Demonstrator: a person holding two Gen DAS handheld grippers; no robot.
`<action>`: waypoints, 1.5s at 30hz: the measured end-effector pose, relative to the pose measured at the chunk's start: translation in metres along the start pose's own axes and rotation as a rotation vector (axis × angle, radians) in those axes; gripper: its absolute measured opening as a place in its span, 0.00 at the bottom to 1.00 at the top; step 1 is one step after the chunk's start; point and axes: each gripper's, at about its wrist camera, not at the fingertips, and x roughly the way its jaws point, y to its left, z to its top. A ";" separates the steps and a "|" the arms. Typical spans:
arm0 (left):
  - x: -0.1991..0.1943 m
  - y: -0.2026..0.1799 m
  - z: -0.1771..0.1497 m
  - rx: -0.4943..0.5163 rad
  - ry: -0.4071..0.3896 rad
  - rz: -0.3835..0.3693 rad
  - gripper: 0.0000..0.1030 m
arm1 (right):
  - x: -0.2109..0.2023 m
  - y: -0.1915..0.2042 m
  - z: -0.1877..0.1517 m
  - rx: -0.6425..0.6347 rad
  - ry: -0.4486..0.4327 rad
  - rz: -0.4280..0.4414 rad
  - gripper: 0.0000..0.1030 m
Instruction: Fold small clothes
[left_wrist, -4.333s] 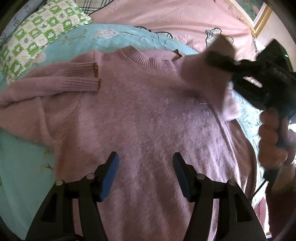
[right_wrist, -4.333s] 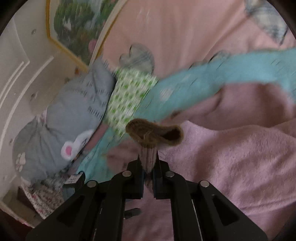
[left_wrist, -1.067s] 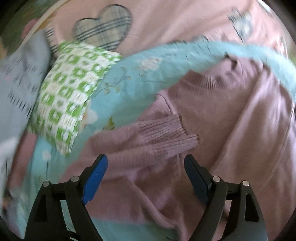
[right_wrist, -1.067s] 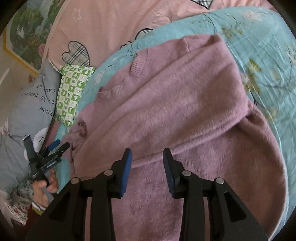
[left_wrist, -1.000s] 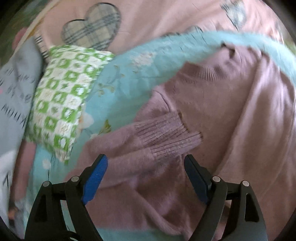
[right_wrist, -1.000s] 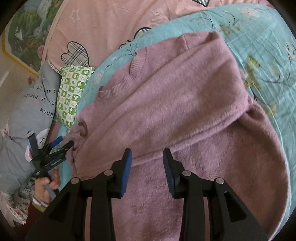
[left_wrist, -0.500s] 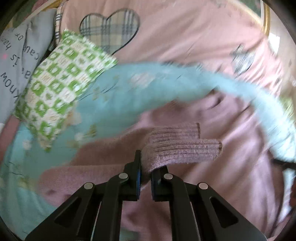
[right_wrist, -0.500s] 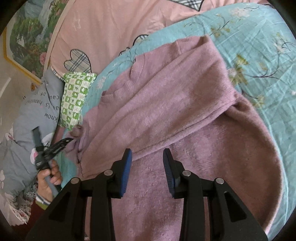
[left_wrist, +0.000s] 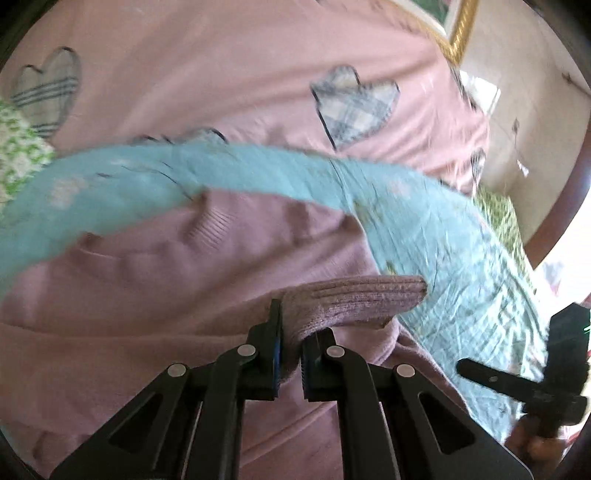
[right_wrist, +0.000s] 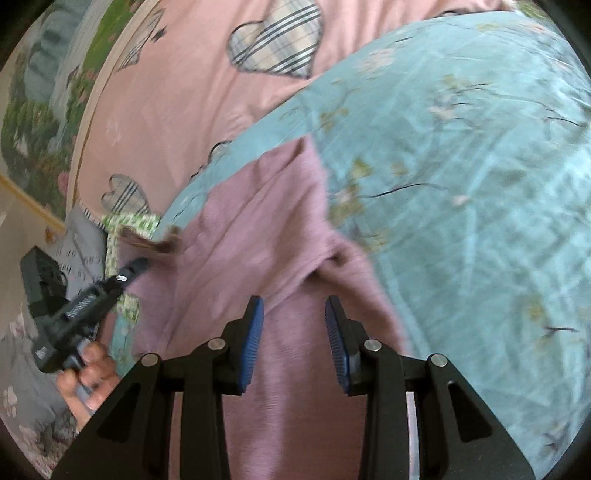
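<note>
A mauve knitted sweater (left_wrist: 147, 295) lies on the bed with its neckline away from me. My left gripper (left_wrist: 290, 354) is shut on the ribbed cuff (left_wrist: 354, 299) of its left sleeve, which is lifted off the sweater and sticks out to the right of the jaws. The right wrist view shows that gripper (right_wrist: 136, 266) at the left with the cuff (right_wrist: 155, 240) at its tip. My right gripper (right_wrist: 293, 343) hovers over the sweater's body (right_wrist: 295, 406) near the folded right sleeve (right_wrist: 266, 229), jaws partly open with nothing pinched.
A teal floral sheet (right_wrist: 461, 184) lies under the sweater. Beyond it is a pink duvet (right_wrist: 166, 92) with plaid hearts. A green-checked pillow (right_wrist: 129, 225) and a grey cushion (right_wrist: 22, 350) sit at the left. A framed picture (right_wrist: 33, 110) hangs on the wall.
My left gripper closed on the sleeve cuff, lifted it and swung it rightwards over the sweater. The right gripper shifted towards the sweater's right edge, jaws unchanged.
</note>
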 end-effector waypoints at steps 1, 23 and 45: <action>0.014 -0.004 -0.004 0.010 0.022 0.002 0.06 | -0.002 -0.005 0.000 0.012 -0.005 -0.005 0.35; -0.114 0.134 -0.113 0.058 0.029 0.304 0.59 | 0.063 0.065 0.007 -0.566 0.056 -0.155 0.52; -0.102 0.239 -0.135 -0.165 0.081 0.468 0.59 | 0.070 0.119 0.023 -0.757 0.260 0.096 0.05</action>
